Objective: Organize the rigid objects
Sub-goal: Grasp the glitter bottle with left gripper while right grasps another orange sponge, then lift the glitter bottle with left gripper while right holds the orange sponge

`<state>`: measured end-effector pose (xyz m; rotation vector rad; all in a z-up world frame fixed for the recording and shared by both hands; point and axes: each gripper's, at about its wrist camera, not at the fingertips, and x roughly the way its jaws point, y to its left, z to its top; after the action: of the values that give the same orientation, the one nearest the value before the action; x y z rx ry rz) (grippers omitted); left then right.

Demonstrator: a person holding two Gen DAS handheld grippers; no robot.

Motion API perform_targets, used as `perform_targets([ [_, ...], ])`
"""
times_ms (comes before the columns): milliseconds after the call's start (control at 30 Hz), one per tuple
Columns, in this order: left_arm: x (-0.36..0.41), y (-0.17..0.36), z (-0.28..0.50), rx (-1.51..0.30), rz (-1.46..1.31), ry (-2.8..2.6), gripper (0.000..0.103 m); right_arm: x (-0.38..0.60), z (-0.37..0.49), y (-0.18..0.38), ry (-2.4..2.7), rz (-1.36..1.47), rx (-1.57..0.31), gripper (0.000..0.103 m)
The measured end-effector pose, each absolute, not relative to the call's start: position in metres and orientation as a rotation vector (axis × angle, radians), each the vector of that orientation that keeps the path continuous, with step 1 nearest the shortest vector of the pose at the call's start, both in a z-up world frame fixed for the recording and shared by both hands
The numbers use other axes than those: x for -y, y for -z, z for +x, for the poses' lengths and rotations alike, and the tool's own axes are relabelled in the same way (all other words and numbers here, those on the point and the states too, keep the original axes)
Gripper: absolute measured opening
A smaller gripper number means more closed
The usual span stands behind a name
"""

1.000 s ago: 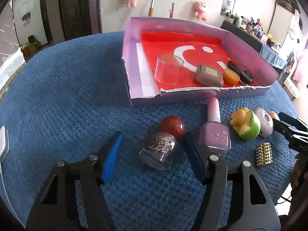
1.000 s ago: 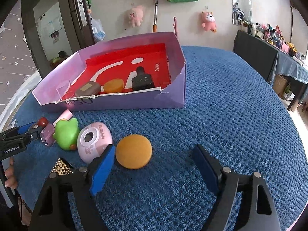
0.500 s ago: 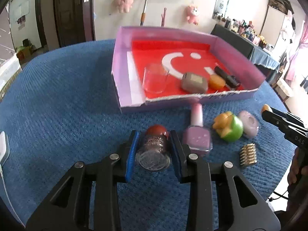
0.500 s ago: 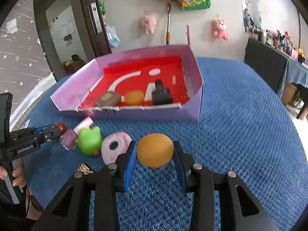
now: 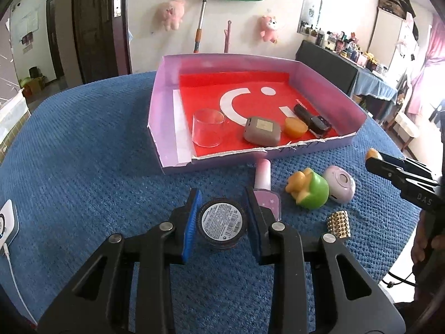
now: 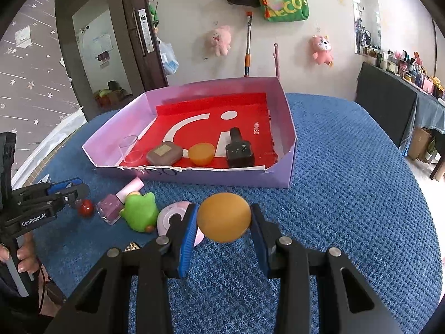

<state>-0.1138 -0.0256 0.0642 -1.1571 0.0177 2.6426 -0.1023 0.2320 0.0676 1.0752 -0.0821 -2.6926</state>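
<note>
My left gripper (image 5: 221,222) is shut on a glitter bottle (image 5: 221,223) with a red cap, lifted above the blue cloth with its labelled base facing me. My right gripper (image 6: 224,218) is shut on an orange disc (image 6: 224,217), also lifted. The purple box (image 5: 167,150) with a red floor stands beyond both; it also shows in the right wrist view (image 6: 289,150). It holds a clear cup (image 5: 208,131), a grey case (image 5: 261,130), an orange puck (image 5: 295,126) and a black bottle (image 5: 313,118).
On the blue cloth by the box front lie a pink polish bottle (image 5: 264,181), a green-and-yellow toy (image 5: 308,192), a pink round gadget (image 5: 340,183) and a gold studded piece (image 5: 340,224). A white device (image 5: 7,222) lies at the left edge.
Both grippers closed, the left on the glitter bottle and the right on the orange disc, then lifted them off the cloth. The bottle has tipped so that its base faces the camera.
</note>
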Motion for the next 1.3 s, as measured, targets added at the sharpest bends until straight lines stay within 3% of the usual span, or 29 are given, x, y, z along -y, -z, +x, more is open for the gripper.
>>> perform_targets([
  [700,0.033,-0.031,-0.066,0.035,-1.202,-2.662,0.029,-0.233,-0.086,-0.030,2.669,1.144,0.042,0.040],
  [900,0.027,-0.028,-0.065,0.014,-1.189,-2.694,0.031,-0.230,-0.084,-0.030,2.656,1.114,0.028,0.059],
  [933,0.026,-0.027,-0.066,0.015,-1.187,-2.690,0.039,-0.228,-0.082,-0.030,2.662,1.105,0.011,0.061],
  [967,0.026,-0.027,-0.066,0.019,-1.187,-2.686,0.058,-0.227,-0.081,-0.030,2.669,1.100,-0.006,0.061],
  [1033,0.025,-0.028,-0.065,0.027,-1.175,-2.701,0.073,-0.226,-0.080,-0.029,2.677,1.095,-0.023,0.062],
  [1300,0.026,-0.026,-0.072,0.031,-1.187,-2.729,0.073,-0.230,-0.081,-0.029,2.684,1.091,-0.009,0.062],
])
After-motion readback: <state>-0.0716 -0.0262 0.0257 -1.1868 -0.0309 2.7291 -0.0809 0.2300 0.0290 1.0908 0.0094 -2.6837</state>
